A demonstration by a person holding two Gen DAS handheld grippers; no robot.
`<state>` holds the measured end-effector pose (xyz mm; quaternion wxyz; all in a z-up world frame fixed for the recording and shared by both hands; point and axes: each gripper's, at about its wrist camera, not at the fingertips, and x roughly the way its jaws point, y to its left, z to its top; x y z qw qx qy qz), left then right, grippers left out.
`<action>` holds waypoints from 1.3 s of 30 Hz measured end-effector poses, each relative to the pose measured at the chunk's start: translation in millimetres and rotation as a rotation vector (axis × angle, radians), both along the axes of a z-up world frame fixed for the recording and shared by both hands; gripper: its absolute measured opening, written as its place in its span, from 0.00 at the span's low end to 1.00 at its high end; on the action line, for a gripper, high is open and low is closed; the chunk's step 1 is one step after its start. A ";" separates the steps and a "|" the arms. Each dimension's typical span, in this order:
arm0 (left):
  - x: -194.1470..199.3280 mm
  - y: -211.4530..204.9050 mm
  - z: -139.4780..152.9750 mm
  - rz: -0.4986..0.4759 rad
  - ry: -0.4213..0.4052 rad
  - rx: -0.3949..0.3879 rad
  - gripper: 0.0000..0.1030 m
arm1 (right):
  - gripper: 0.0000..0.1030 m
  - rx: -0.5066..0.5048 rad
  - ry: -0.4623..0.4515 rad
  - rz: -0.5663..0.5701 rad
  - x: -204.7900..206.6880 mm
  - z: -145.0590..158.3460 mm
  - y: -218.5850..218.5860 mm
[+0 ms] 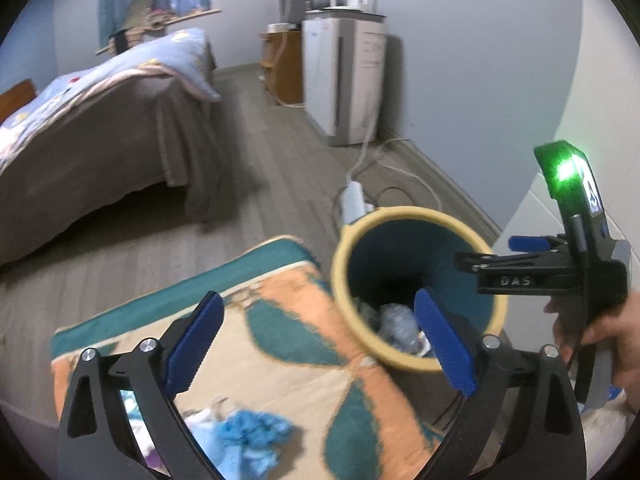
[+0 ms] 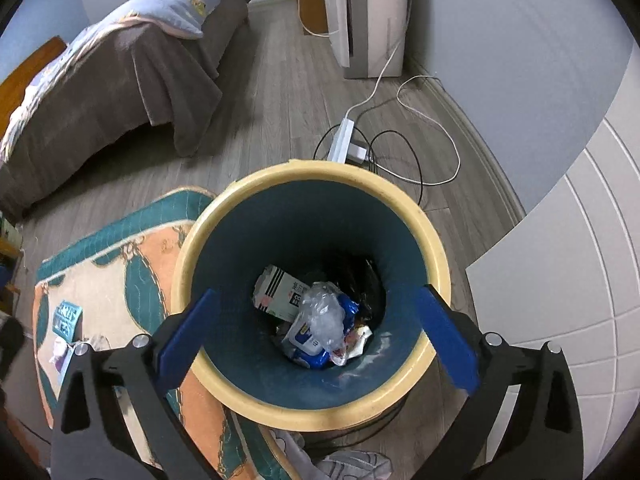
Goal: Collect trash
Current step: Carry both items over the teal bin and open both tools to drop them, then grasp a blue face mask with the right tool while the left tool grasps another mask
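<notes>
Trash bin (image 2: pixel 312 208): round, cream rim, teal interior, standing on the wooden floor (image 2: pixel 260 120) at the edge of a patterned rug (image 2: pixel 132 280) in teal, orange and cream. Contents, seen from the right wrist view: a crumpled clear plastic bag (image 2: pixel 326 316), a white carton with printed stripes (image 2: pixel 280 286), a blue-and-white wrapper (image 2: pixel 306 344) and further scraps too dark to identify. Right gripper (image 2: pixel 318 344): poised directly above the bin mouth, blue fingers (image 2: pixel 446 340) spread to full width, nothing between them. Left gripper (image 1: pixel 320 344): held over the rug beside the bin, fingers likewise wide apart and empty (the picture is blurred). Remaining litter: a crumpled blue piece (image 1: pixel 256 430) on the rug beneath the left gripper, and a small teal packet (image 2: pixel 66 320) near the rug's far side. The right hand (image 1: pixel 600 332) with its gripper handle and green light shows at the edge of the left wrist view. Surroundings: a bed (image 2: pixel 120 64) with brown cover and blue quilt, a white appliance (image 2: pixel 368 12) against the wall, a power strip (image 2: pixel 342 140) and looping cables (image 2: pixel 424 128) on the floor behind the bin.
</notes>
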<state>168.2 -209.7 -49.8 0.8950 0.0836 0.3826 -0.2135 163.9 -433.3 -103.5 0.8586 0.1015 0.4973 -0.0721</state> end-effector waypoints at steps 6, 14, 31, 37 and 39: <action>-11.6 59.6 3.8 0.106 0.015 -0.017 0.94 | 0.94 -0.035 -0.023 0.028 -4.3 4.8 12.2; -27.6 143.7 6.8 0.248 0.026 0.005 0.94 | 0.94 -0.061 -0.060 0.041 -11.0 20.8 32.6; -49.6 225.4 -37.1 0.385 0.068 0.046 0.95 | 0.94 -0.034 -0.038 0.243 -16.9 11.0 168.5; -46.9 238.2 -49.7 0.416 0.059 0.080 0.95 | 0.94 -0.121 -0.037 0.401 -16.2 -3.1 218.7; -44.8 237.9 -56.0 0.400 0.083 0.070 0.95 | 0.94 -0.120 -0.026 0.442 -15.9 -9.0 227.9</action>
